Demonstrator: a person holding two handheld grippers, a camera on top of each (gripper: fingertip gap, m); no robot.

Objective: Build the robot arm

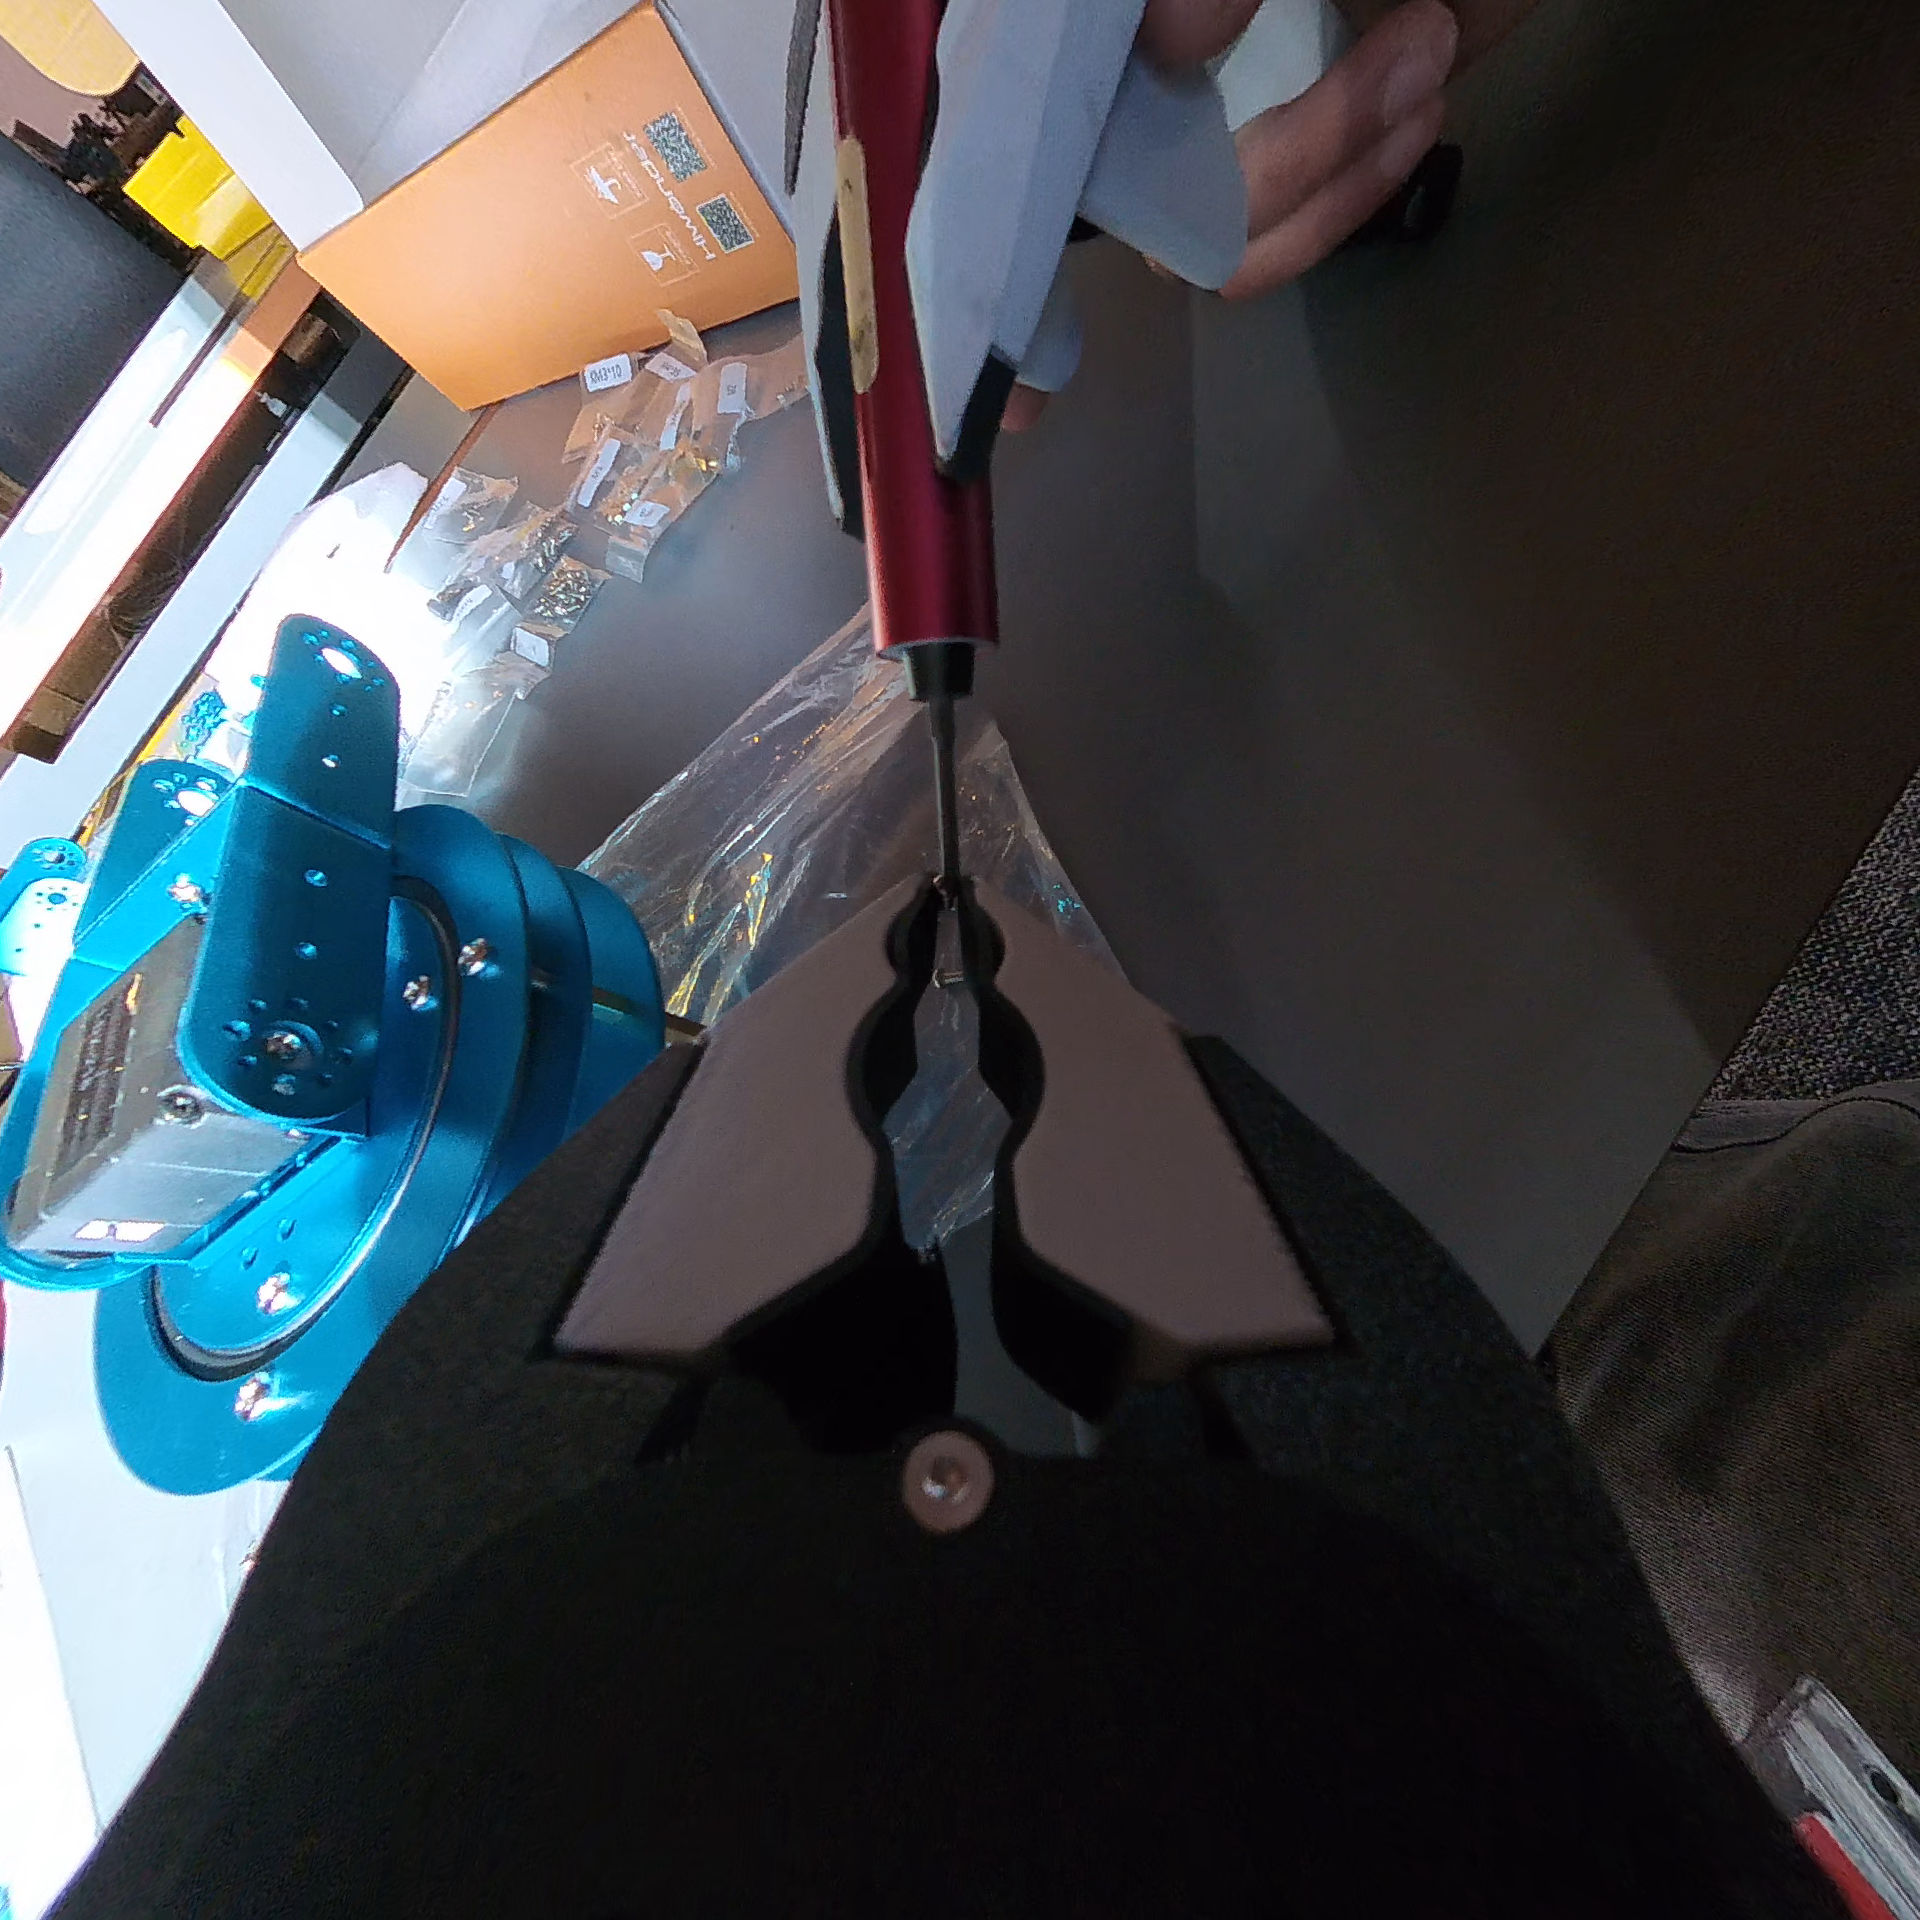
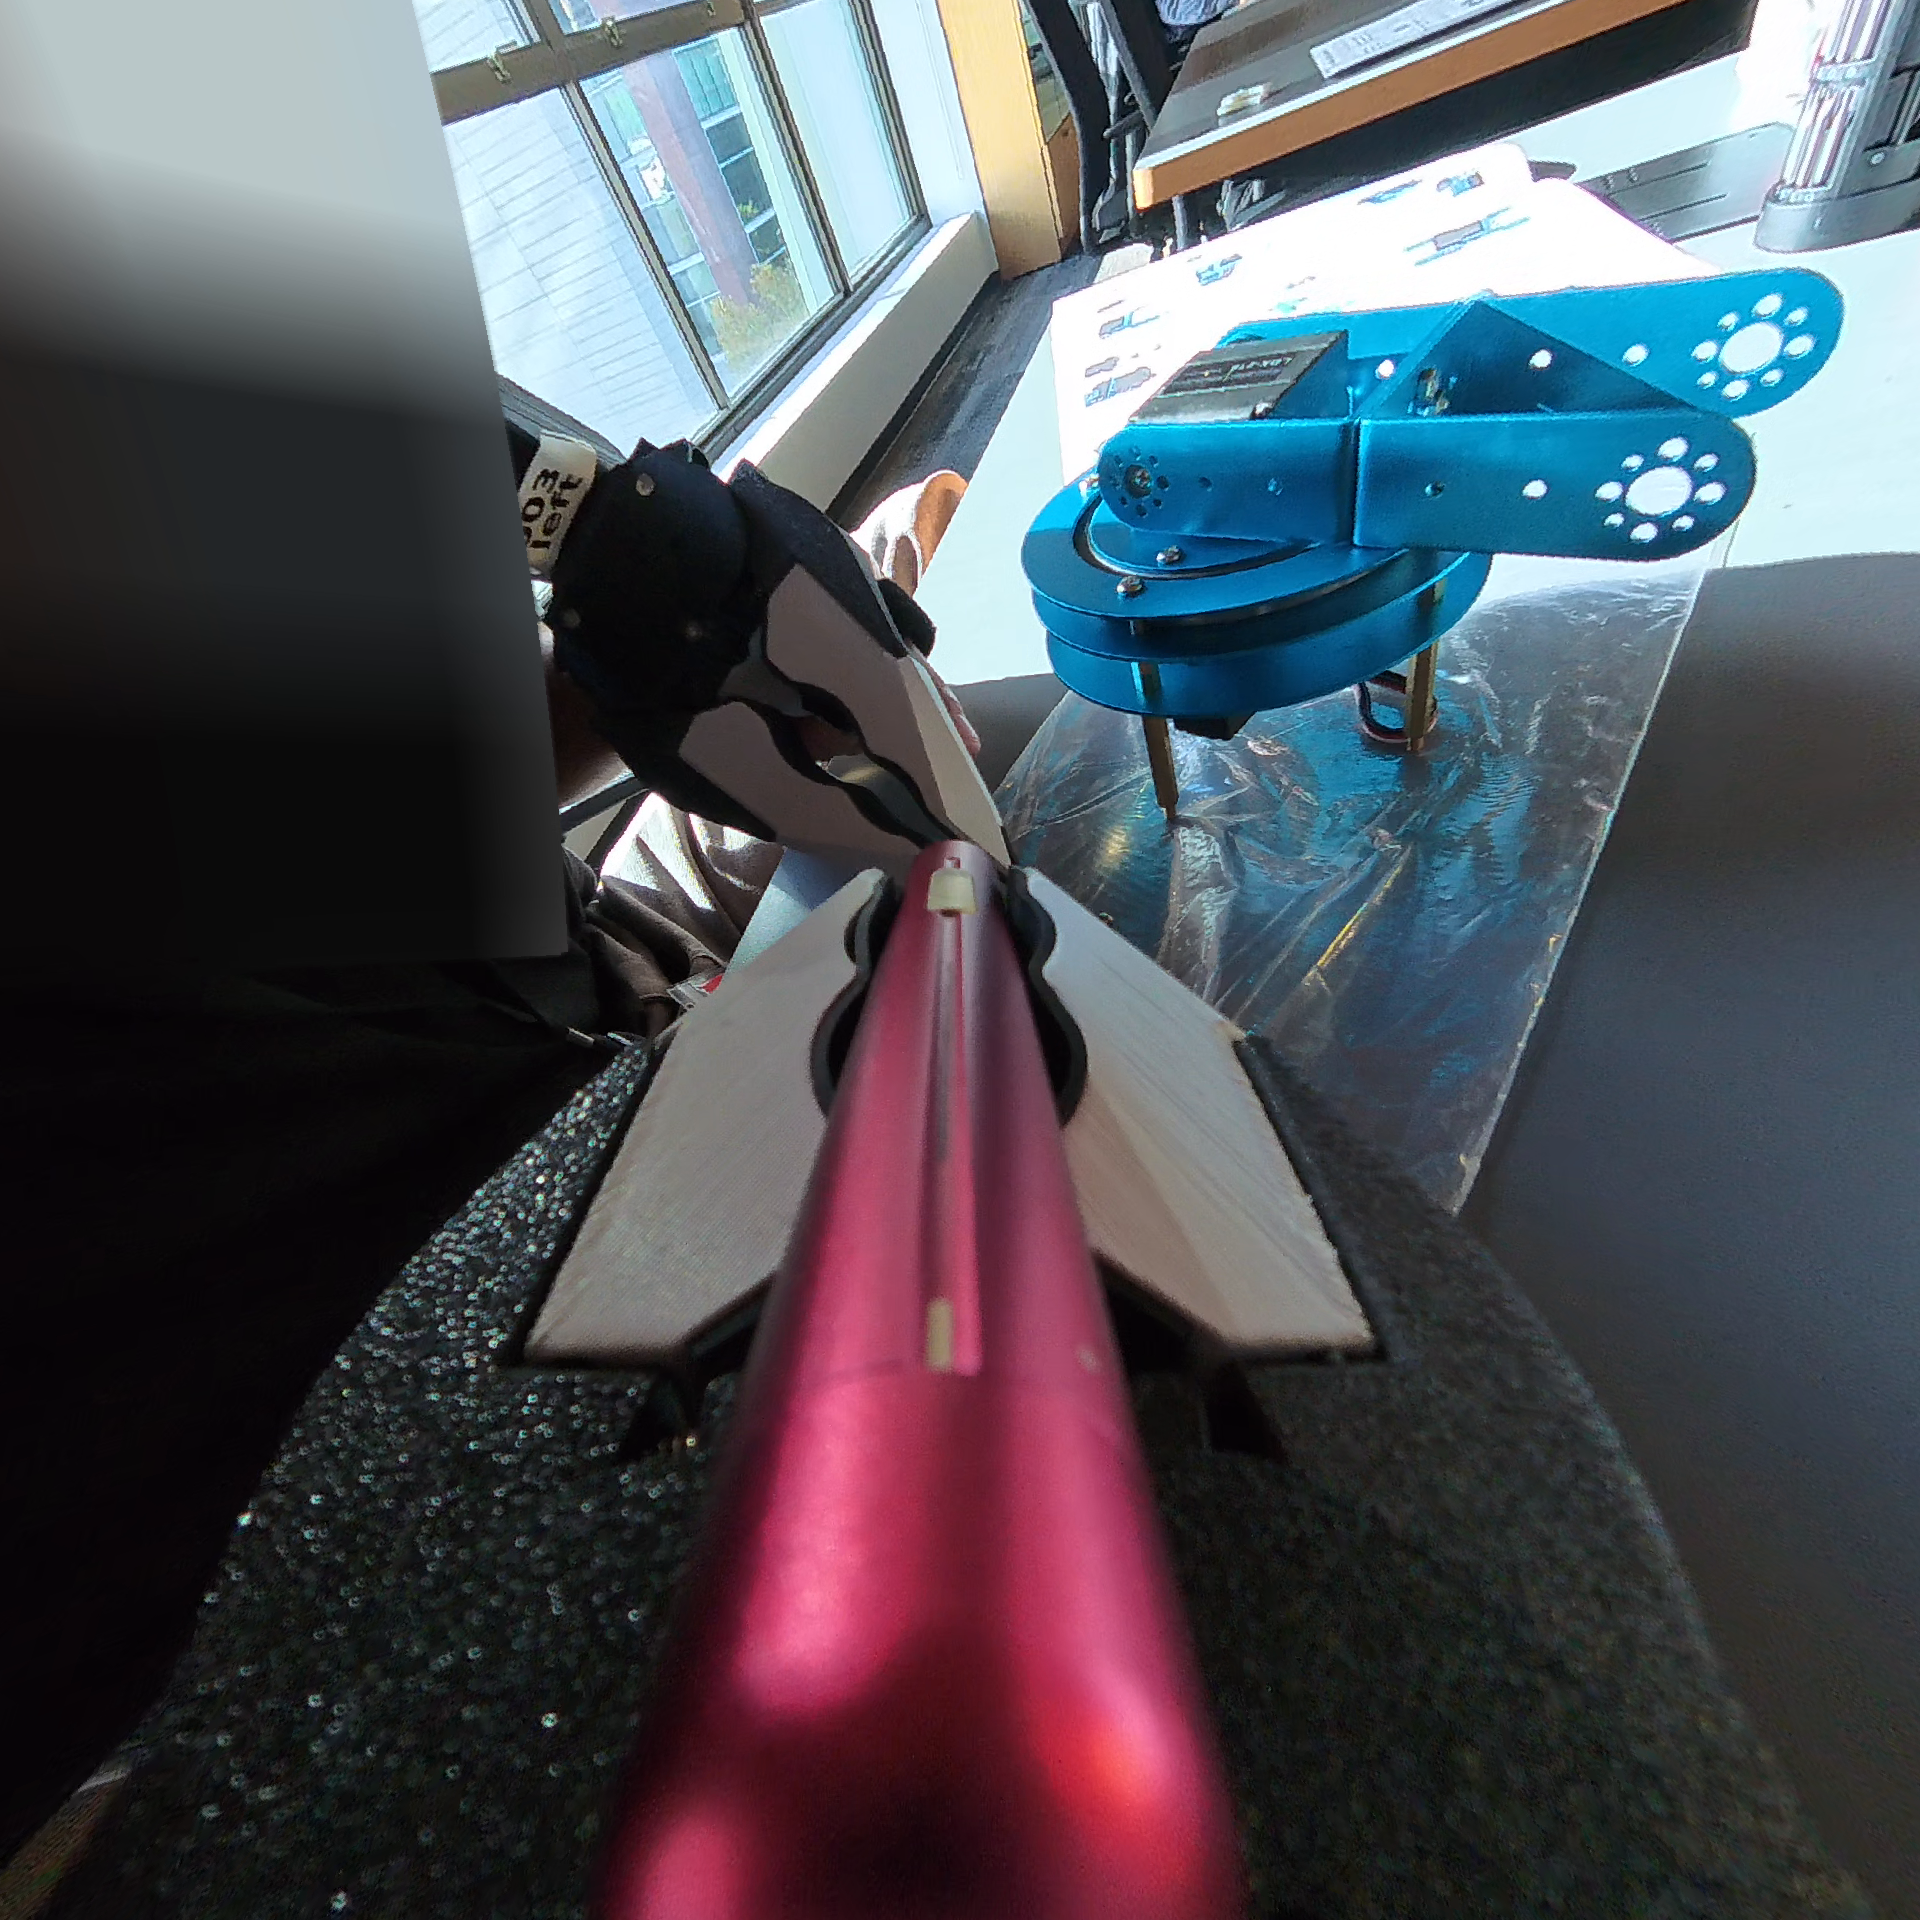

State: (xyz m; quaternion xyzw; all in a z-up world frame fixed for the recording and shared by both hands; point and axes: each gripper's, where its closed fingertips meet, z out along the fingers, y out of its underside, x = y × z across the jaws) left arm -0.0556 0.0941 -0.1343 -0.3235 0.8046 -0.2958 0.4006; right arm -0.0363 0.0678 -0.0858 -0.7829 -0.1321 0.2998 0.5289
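L gripper (image 1: 951,935) has its jaws nearly together, pinching a tiny metal part, prob. a small screw (image 1: 948,940), right at the fingertips. R gripper (image 2: 951,883) is clamped on a red screwdriver (image 2: 935,1351); the barrel runs down the middle of its own view and sticks out past the tips. In the left wrist view the same red screwdriver comes in from the top, w/ its thin bit (image 1: 943,790) coming down to touch the screw held by the L gripper. So tool tip and L gripper tips meet at one spot, just above a sheet of clear plastic wrap (image 1: 831,810).

Landmark: blue metal turntable assembly (image 2: 1299,540), w/ stacked round plates on brass standoff legs, a silver servo on top and two blue bracket arms w/ hole patterns. It stands on the plastic wrap, on a dark surface (image 1: 1403,727). Both grippers meet near its base, on the side towards the person; not touching it. In the right wrist view the L gripper sits left of the assembly, tips angled down towards the screwdriver tip.

Behind the assembly in the left wrist view: a scatter of small clear bags of hardware (image 1: 582,520) on the surface, and past those an orange cardboard box (image 1: 540,218). A hand (image 1: 1340,135) grips the R gripper at the top of that view. Beyond the assembly in the right wrist view, a white printed sheet (image 2: 1247,270) lies on the surface.
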